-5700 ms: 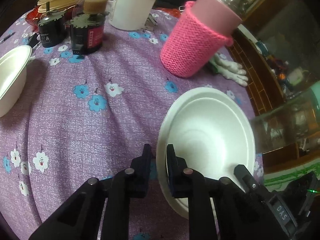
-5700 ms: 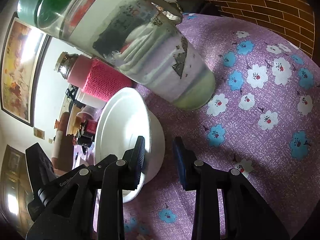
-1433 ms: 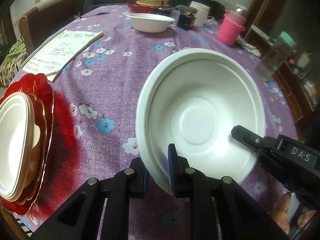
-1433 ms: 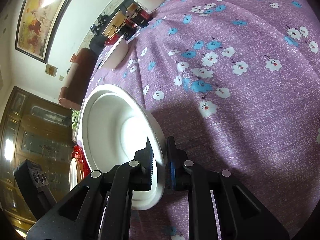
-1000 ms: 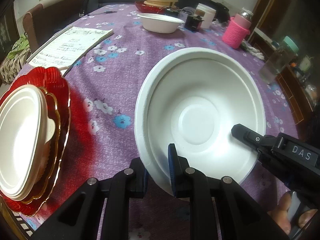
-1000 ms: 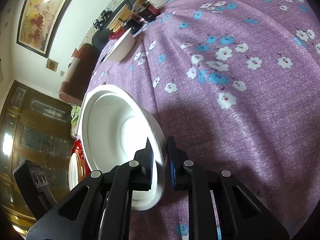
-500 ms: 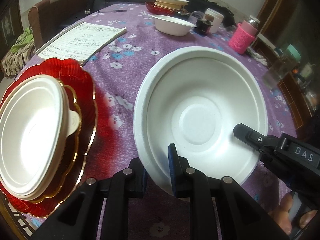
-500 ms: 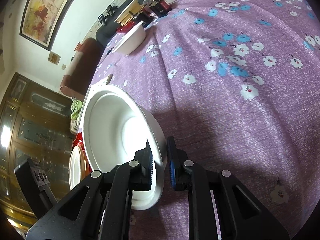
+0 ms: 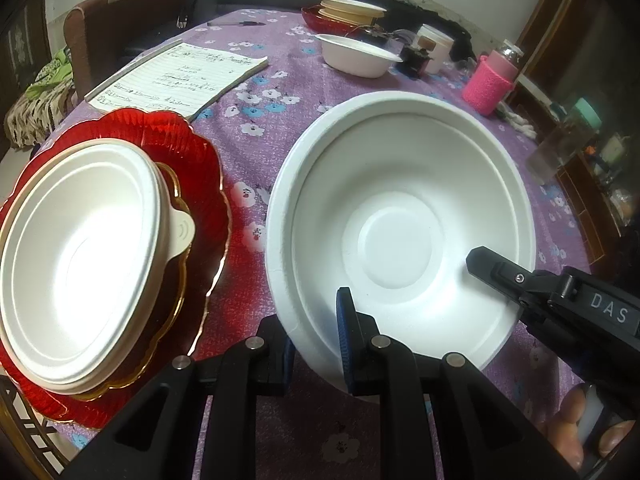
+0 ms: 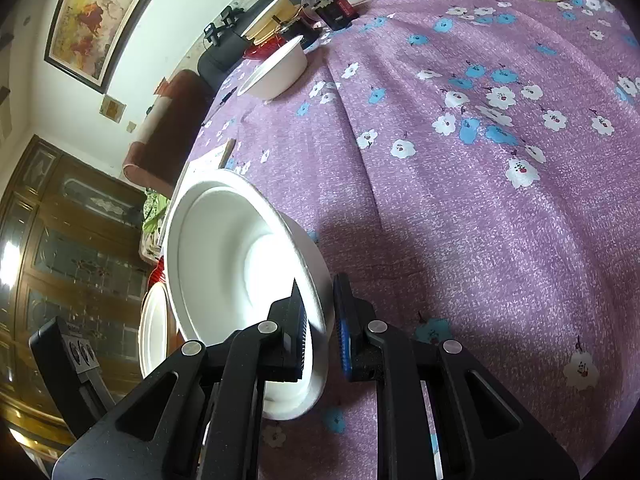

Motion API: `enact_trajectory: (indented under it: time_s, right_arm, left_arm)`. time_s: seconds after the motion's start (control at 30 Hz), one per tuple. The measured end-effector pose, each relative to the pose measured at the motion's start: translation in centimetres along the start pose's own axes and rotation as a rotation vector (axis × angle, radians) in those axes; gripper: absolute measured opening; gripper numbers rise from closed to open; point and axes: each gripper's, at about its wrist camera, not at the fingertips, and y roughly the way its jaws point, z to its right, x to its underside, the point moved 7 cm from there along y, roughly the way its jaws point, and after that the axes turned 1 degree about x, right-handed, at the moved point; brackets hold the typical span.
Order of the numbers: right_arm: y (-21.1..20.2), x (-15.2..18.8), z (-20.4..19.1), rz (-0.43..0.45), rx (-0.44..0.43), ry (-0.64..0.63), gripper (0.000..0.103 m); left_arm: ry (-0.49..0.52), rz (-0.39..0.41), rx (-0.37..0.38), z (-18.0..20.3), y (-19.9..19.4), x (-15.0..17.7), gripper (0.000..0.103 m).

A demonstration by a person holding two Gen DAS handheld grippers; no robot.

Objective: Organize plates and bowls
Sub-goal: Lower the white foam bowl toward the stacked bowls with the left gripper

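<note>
Both the left gripper (image 9: 316, 336) and right gripper (image 10: 320, 320) pinch the white bowl's (image 9: 400, 216) rim, carried beside the red plate stack (image 9: 200, 168); uneven motion could buckle or drop it.

I read one legible marking: "DAS" in pale capitals on the black plastic body of the right gripper (image 9: 496, 270). The white lined notepad (image 9: 180, 76) on the purple floral tablecloth (image 9: 256, 92) carries handwriting too small to read.
</note>
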Motion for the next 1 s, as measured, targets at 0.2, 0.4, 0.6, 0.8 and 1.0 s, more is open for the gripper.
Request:
enact_trajectory:
  time_s: [0.2,0.4,0.6,0.8,1.0]
  right_arm:
    - [-0.3,0.3,-0.5,0.006,-0.008,-0.012,0.014]
    - [-1.0,0.4,-0.9,0.015,-0.018,-0.02,0.014]
    - [-1.9,0.5,-1.8,0.031,-0.03,-0.043,0.014]
    - [-2.6,0.7,-3.3,0.043,-0.047,-0.073,0.014]
    - [-3.0,0.9,-5.6,0.051,-0.065,-0.115,0.014]
  left_arm:
    - [-0.009,0.01,0.002,-0.2,-0.6,0.1,0.018]
    - [-0.009,0.024,0.002,-0.3,-1.4,0.2,0.018]
    - [-0.013,0.046,0.005,-0.3,-2.5,0.0,0.018]
    - [-0.026,0.079,0.005,-0.9,-3.9,-0.5,0.018]
    - [-0.041,0.113,-0.002,-1.8,-5.3,-0.8,0.018]
